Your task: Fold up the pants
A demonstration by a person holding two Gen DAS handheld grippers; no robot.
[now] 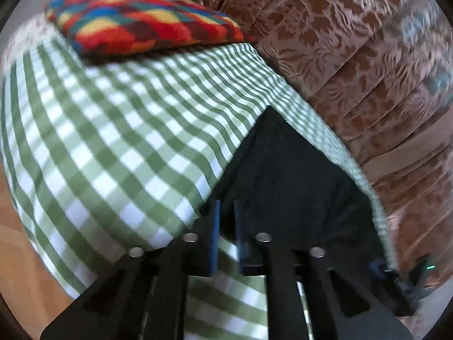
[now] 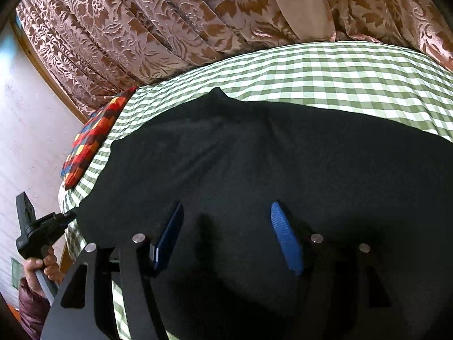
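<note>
While the black pants (image 2: 254,170) lie spread flat over the green-and-white checked bed sheet (image 2: 339,68), both tools hang close above them, each pointing downward at the cloth. Nearest in the right wrist view, the right gripper (image 2: 226,240) stands with its ribbed blue pads (image 2: 284,240) well apart and nothing pressed between them; only dark cloth shows below the gap, so it looks poised to take a fresh hold rather than carrying anything. At the pants' left edge the left gripper (image 1: 226,235) has its jaws drawn narrow, almost together. Dark cloth lies right at its blue pads (image 1: 215,235), but blur hides whether any fabric is pinched there. A person's hand (image 2: 42,263) holds that tool's handle at the bed's side, which suits lifting that edge across for a fold.

Farther out in the left wrist view, one corner of the pants comes to a point on the sheet near the far bed edge. Beyond it a multicoloured patchwork cushion (image 1: 141,17) rests at the head of the bed, apart from the pants and unlikely to hinder a fold. Brown floral-patterned curtains (image 2: 170,22) hang close behind the far side, leaving little room there. My guess is that the fold is only beginning, since the garment lies broad and single.
</note>
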